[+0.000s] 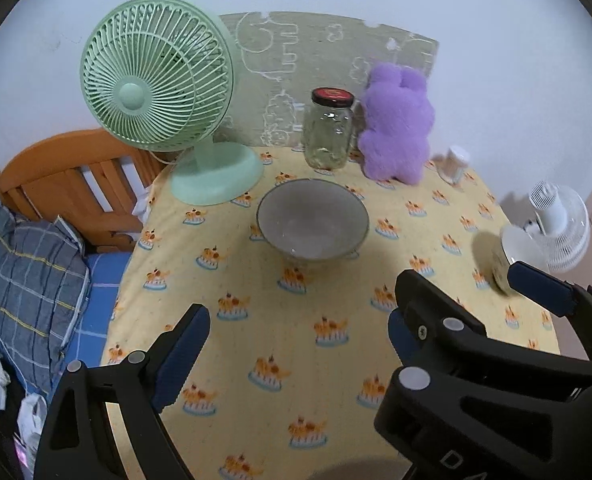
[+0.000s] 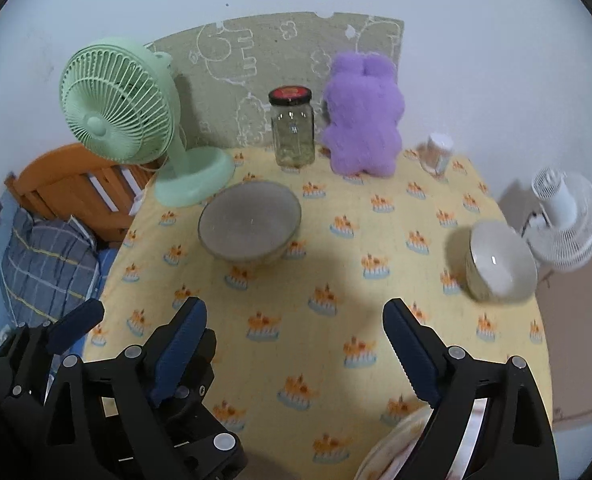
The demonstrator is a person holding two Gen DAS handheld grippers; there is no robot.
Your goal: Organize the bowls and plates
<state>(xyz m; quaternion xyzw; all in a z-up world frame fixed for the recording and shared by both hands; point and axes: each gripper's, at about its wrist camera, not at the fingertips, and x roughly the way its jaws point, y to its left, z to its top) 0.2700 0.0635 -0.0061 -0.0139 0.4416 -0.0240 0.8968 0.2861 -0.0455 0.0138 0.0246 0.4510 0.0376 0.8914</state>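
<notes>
Yellow cloth printed with little cakes covers the table (image 2: 336, 280), and the grey bowl (image 2: 249, 226) sits toward its far side, just in front of the green fan (image 2: 119, 116) and the glass jar (image 2: 292, 130).

Only the right wrist view shows the white bowl (image 2: 500, 262) whole, tipped on its side at about 3 o'clock near the table edge, and the rim of a plate (image 2: 392, 444) at 5 o'clock under the claw; in the left wrist view that white bowl (image 1: 496, 268) is mostly hidden behind the right claw's finger.

Both claws tilt down toward the cloth, side by side. The left claw (image 1: 304, 344) stands wide with nothing between its fingers. The right claw (image 2: 296, 336) is likewise wide and holds nothing.
</notes>
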